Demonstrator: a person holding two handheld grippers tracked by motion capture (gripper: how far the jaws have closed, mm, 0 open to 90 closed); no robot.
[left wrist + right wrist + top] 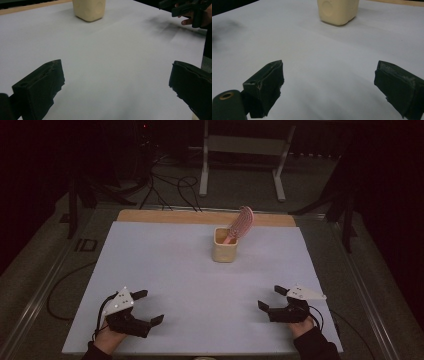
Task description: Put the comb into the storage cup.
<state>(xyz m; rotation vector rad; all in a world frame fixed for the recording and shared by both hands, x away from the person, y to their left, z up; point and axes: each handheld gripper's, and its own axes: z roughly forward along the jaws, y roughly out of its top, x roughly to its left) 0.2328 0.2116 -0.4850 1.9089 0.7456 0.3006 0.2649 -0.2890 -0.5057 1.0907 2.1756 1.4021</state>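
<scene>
We count one cup [224, 251] on the white sheet [165, 270], toward its far edge, and one pink brush [241, 224] standing in that cup. We hold two grippers, one [148, 307] near the cup's left and one [268, 298] to its right, both nearer us.
</scene>
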